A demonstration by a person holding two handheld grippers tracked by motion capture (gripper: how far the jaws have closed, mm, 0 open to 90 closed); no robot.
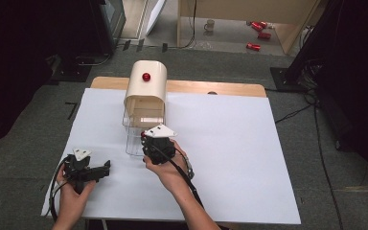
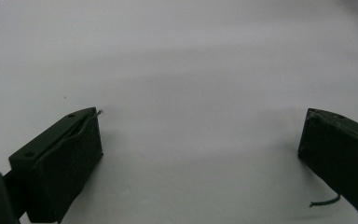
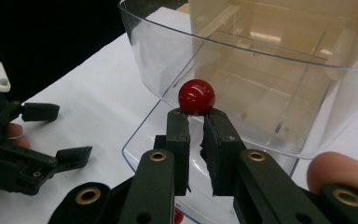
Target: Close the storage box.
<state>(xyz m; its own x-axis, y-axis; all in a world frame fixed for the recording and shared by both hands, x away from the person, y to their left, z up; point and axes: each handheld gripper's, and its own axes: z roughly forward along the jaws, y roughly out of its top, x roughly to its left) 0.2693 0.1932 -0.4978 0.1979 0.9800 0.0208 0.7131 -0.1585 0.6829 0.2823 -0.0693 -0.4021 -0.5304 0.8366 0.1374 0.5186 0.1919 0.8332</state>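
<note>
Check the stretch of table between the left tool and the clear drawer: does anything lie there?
Nothing does. In the high view, only bare white table cover separates the left tool from the clear drawer; the right gripper view agrees.

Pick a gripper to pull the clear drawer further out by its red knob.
Right. The right gripper is already at the red knob on the clear drawer, jaws nearly closed just below it. The left gripper rests open on the table, apart.
</note>
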